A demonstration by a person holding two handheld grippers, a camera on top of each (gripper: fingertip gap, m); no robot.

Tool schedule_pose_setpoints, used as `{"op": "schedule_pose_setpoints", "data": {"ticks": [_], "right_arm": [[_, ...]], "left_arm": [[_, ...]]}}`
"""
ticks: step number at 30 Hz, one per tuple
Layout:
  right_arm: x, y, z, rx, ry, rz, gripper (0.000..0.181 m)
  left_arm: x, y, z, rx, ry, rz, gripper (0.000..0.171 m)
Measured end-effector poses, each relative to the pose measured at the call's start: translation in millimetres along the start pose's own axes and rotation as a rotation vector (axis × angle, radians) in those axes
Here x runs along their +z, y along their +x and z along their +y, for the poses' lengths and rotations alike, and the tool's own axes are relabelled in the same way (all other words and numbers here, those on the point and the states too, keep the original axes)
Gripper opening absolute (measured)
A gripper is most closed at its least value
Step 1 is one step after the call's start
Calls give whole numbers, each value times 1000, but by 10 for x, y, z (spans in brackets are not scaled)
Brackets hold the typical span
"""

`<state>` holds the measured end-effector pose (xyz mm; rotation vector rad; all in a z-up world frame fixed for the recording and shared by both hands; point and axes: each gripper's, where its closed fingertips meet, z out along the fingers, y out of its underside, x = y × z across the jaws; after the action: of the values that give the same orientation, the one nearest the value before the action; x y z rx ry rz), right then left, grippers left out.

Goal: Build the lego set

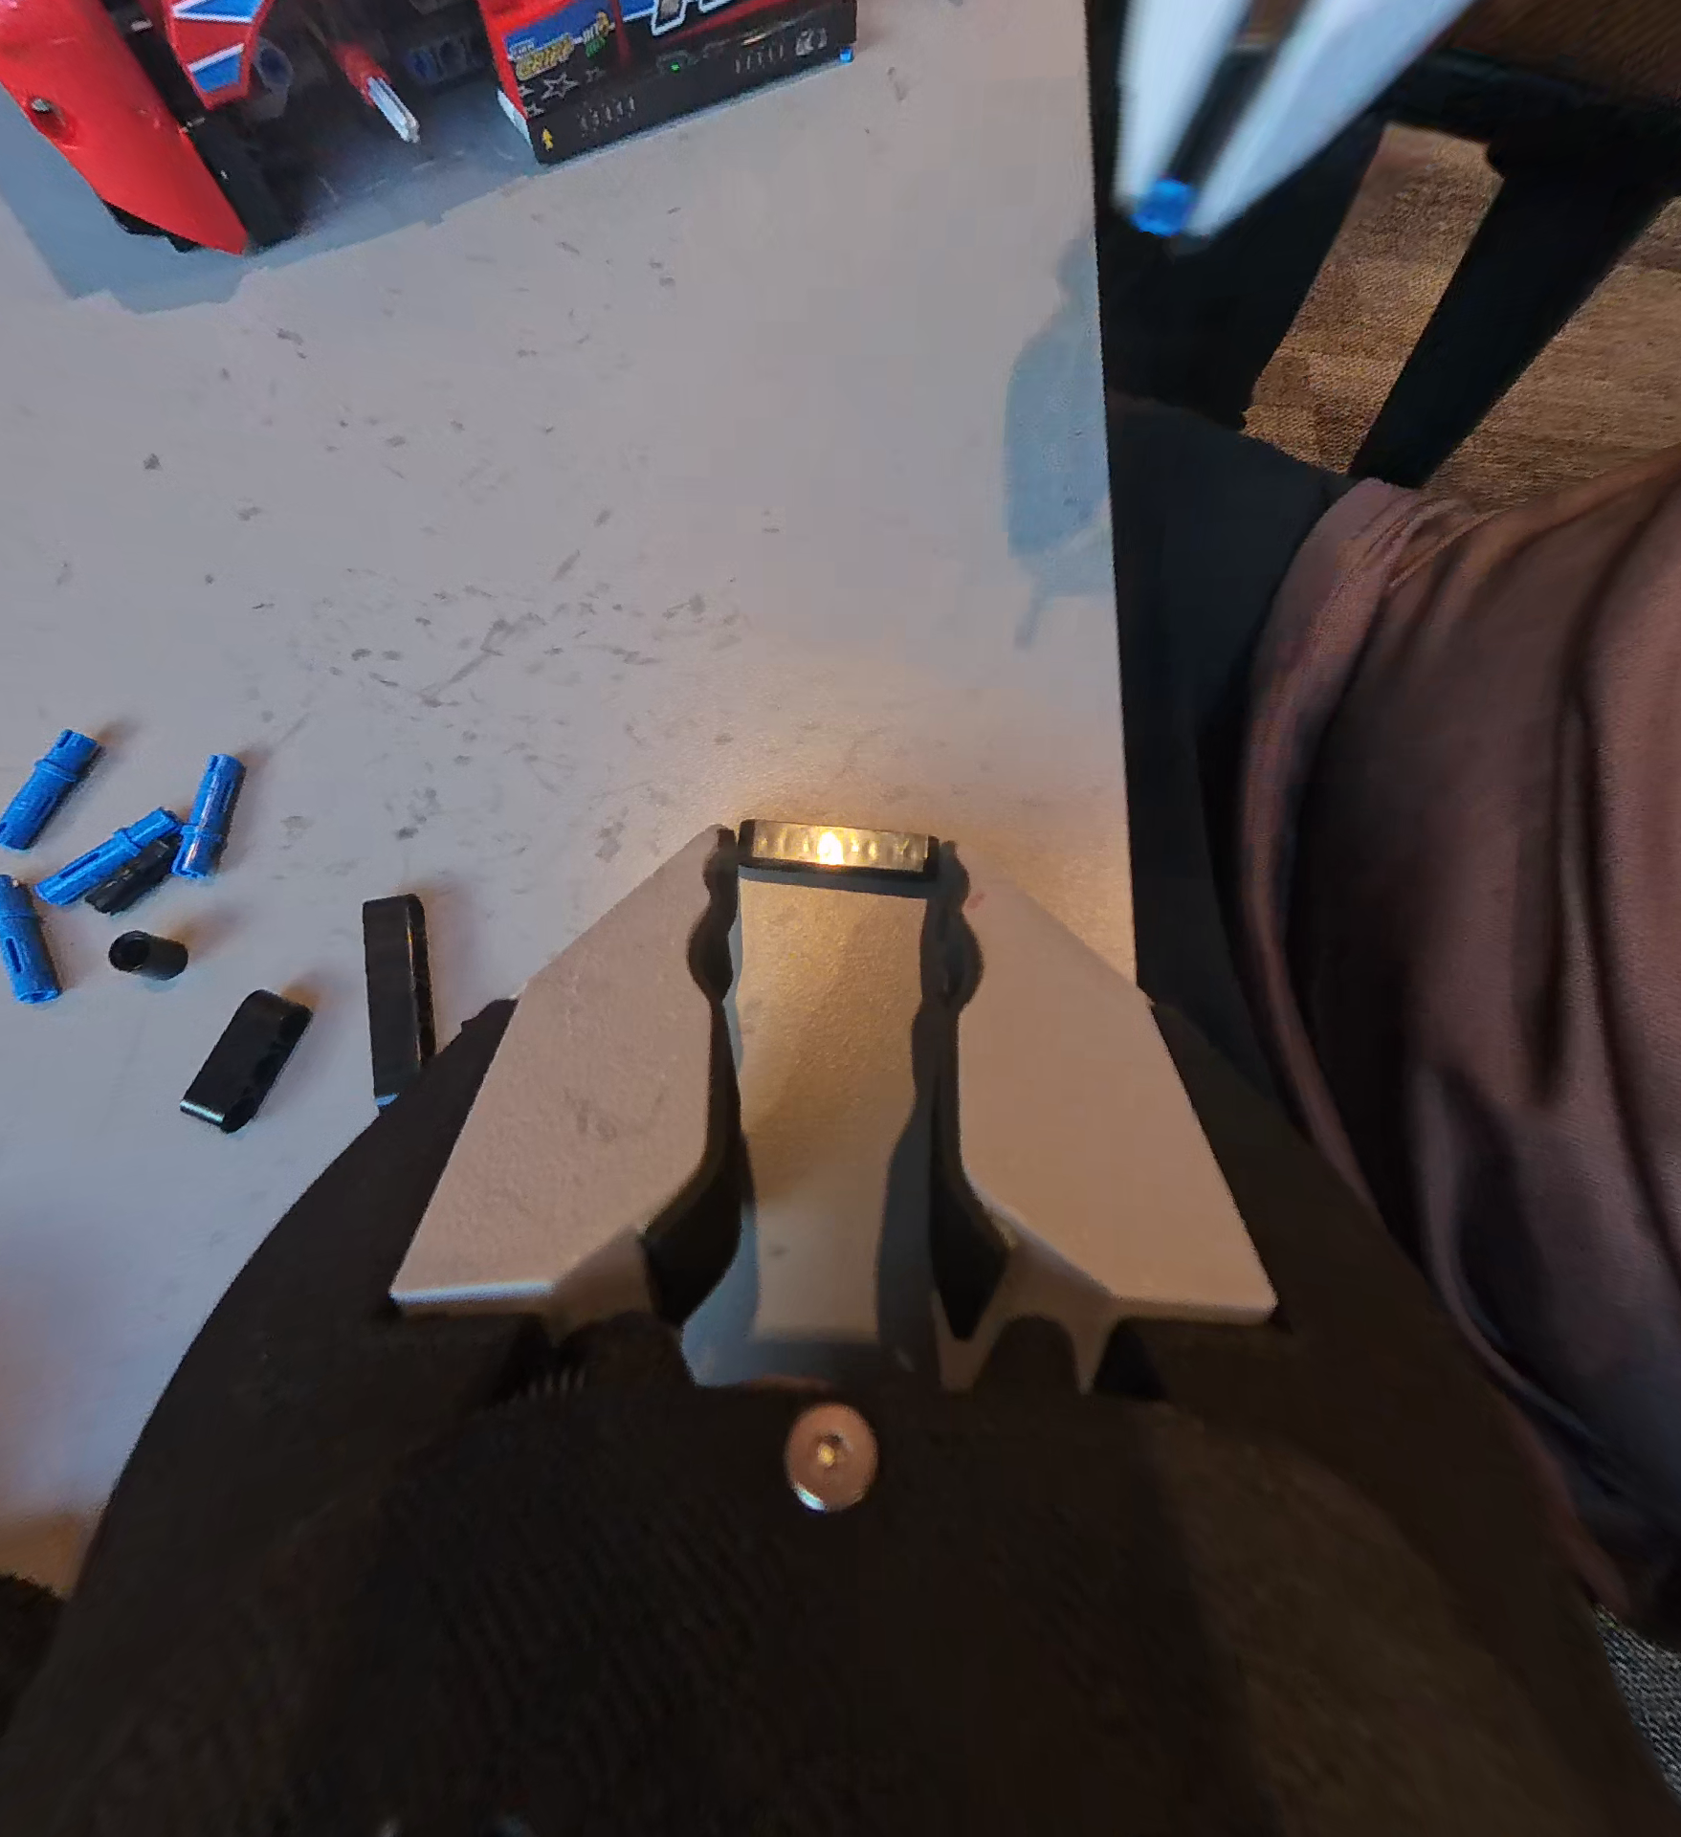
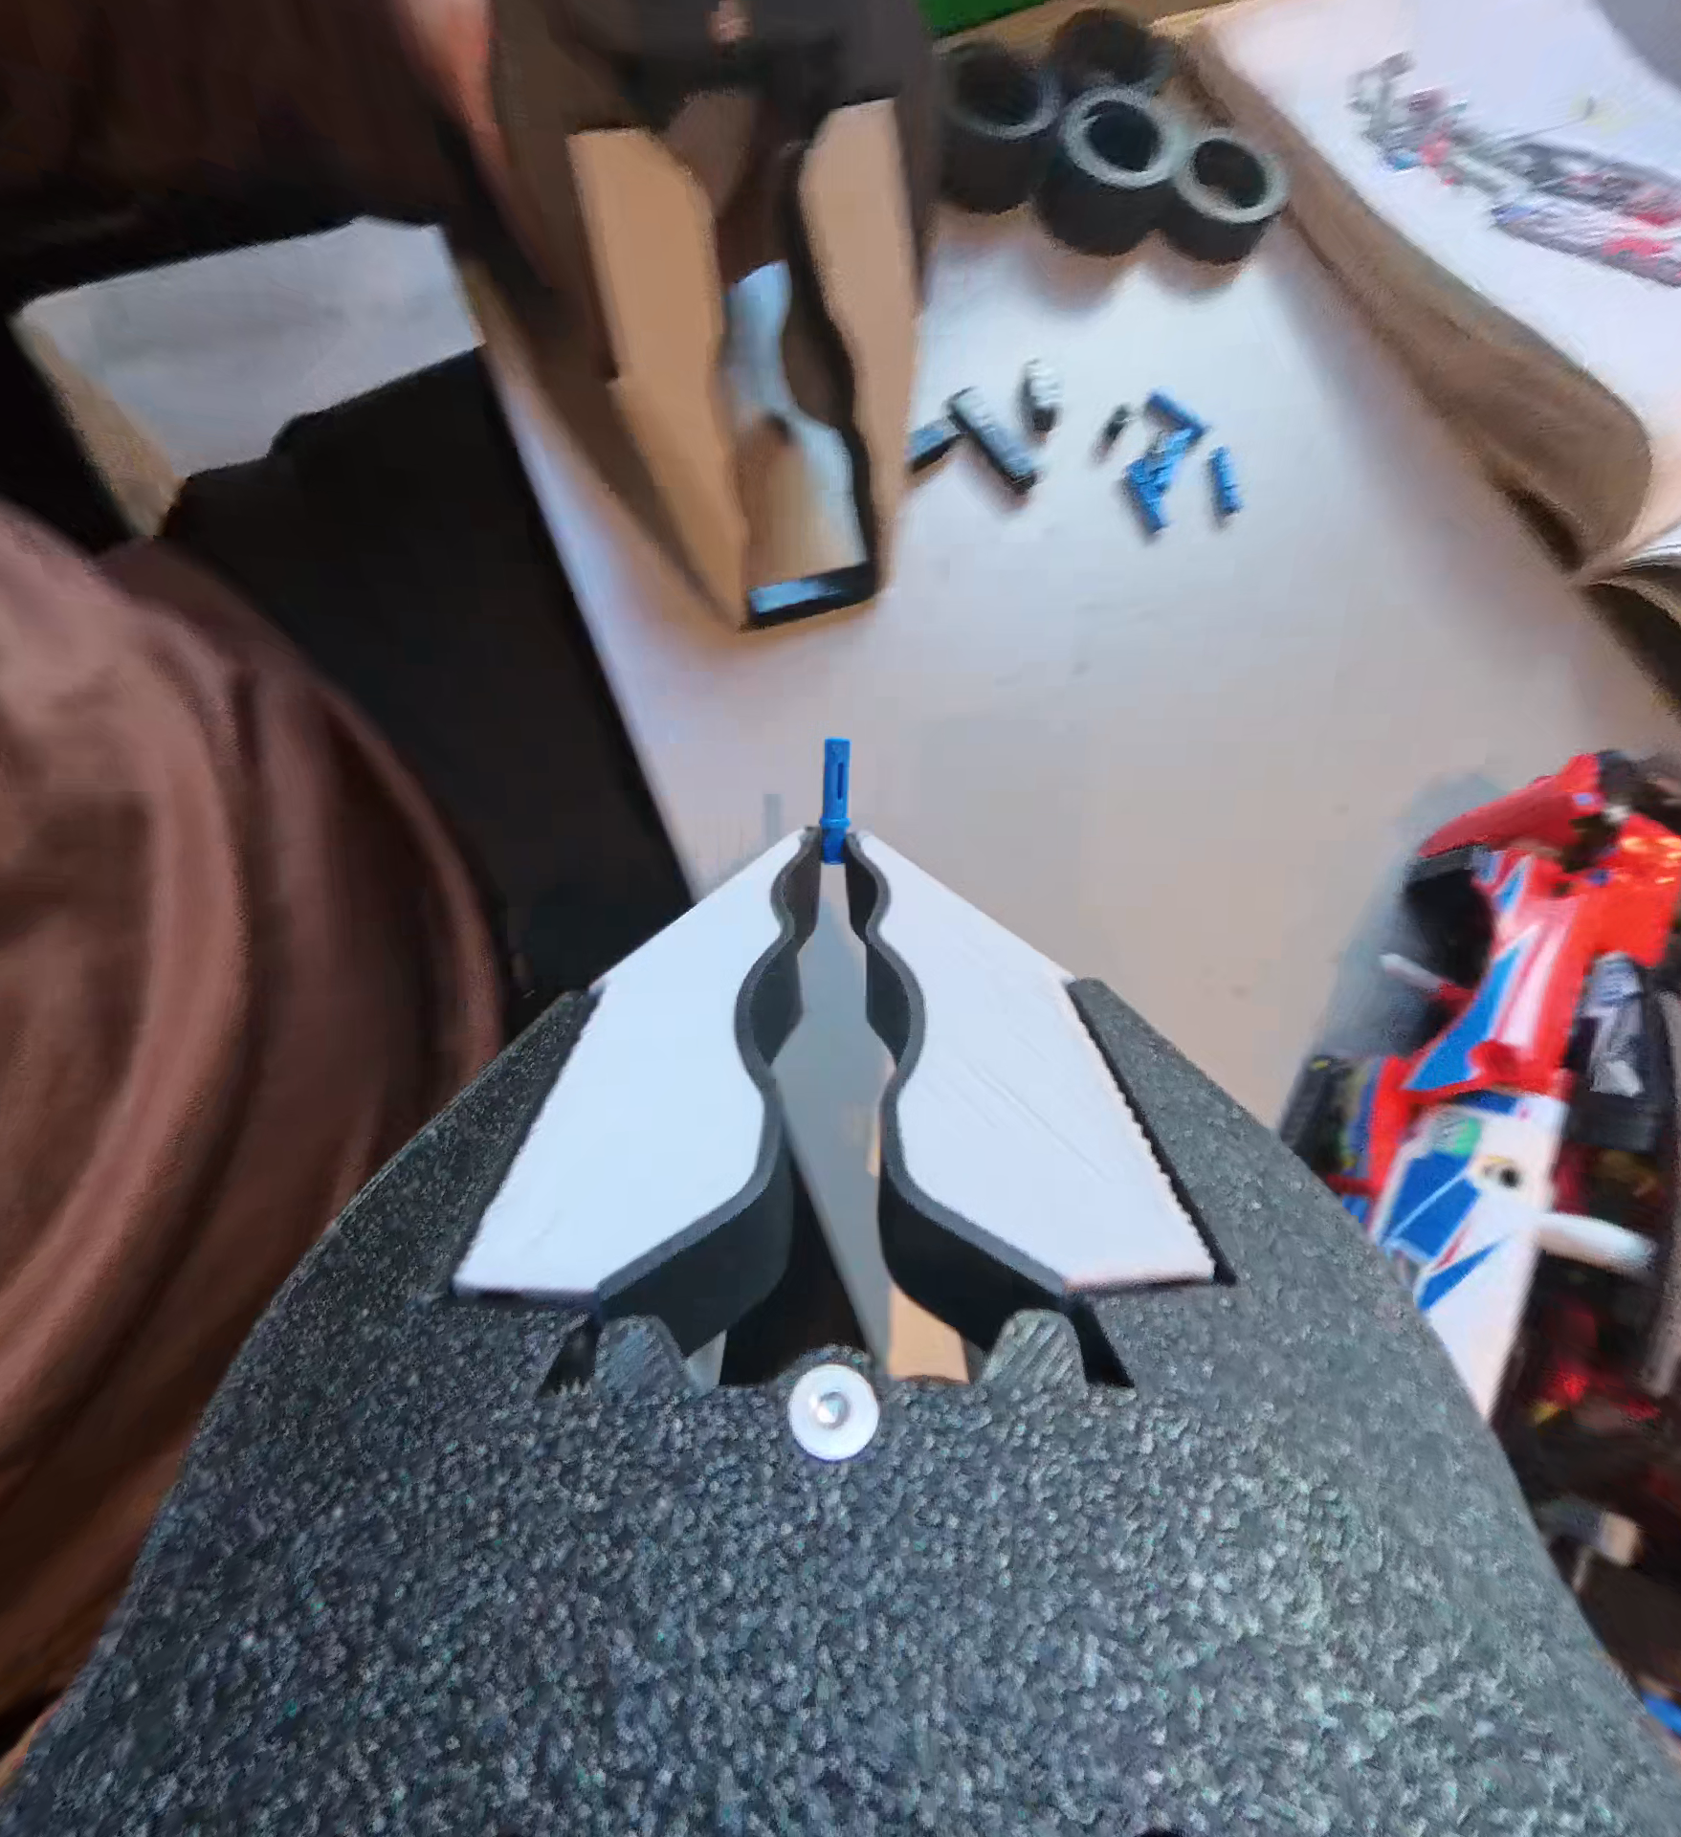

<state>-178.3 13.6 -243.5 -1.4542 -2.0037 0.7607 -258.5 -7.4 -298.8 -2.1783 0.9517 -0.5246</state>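
Note:
My left gripper (image 1: 836, 857) is shut on a short black beam (image 1: 836, 851), held crosswise between its fingertips above the white table (image 1: 617, 497) near its right edge. My right gripper (image 2: 832, 845) is shut on a blue pin (image 2: 836, 790) that sticks out past its tips. The right gripper also shows blurred at the top right of the left wrist view (image 1: 1204, 109), with the blue pin (image 1: 1164, 207) at its tip. The left gripper with its black beam (image 2: 806, 596) shows in the right wrist view (image 2: 757, 378). Several loose blue pins (image 1: 110, 845) and black pieces (image 1: 250, 1059) lie on the table to the left.
The partly built red, blue and white car (image 1: 120, 119) stands at the table's far left, also in the right wrist view (image 2: 1532, 1044). Black tyres (image 2: 1114, 129) and an open instruction booklet (image 2: 1512, 249) lie farther off. A person's brown clothing (image 1: 1512, 944) and a black chair are beside the table edge. Left tips to right tips: about 11 centimetres.

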Motion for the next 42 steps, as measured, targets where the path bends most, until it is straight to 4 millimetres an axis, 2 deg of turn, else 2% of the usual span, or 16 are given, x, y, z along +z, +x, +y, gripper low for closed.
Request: {"op": "schedule_pose_setpoints", "data": {"ticks": [2, 5, 11, 14, 16, 21, 25, 28, 31, 34, 39, 42], "right_arm": [[142, 243, -64, 21, 14, 32, 5], [389, 451, -97, 51, 22, 27, 5], [579, 662, -189, 48, 114, 46, 5], [625, 702, -122, 59, 121, 52, 5], [637, 707, -110, 74, 148, 61, 5], [656, 697, -110, 59, 165, 85, 5], [590, 671, -215, 40, 226, 118, 4], [524, 576, -369, 44, 301, 91, 4], [485, 412, -543, 164, 399, -71, 4], [406, 301, -683, 262, 495, -238, 4], [408, 365, -671, 274, 510, -202, 4], [441, 367, -681, 211, 501, -129, 4]], "left_arm": [[-10, -23, 6, -11, 1, -11, 38], [-46, -82, 27, -36, 5, -30, 38], [-88, -128, 22, -119, 24, 19, 38], [-99, -133, 15, -142, 32, 36, 55], [-103, -143, 9, -130, 38, 16, 67], [-95, -163, 26, -99, 24, -30, 67], [-143, -216, 11, -109, 51, -64, 69], [-267, -284, -29, -106, 117, -131, 62], [-401, -286, -268, -140, 255, -171, 42], [-439, -159, -560, -190, 373, -87, 33], [-473, -86, -796, -313, 500, 57, 26], [-414, -126, -818, -410, 521, 110, 21]]}}
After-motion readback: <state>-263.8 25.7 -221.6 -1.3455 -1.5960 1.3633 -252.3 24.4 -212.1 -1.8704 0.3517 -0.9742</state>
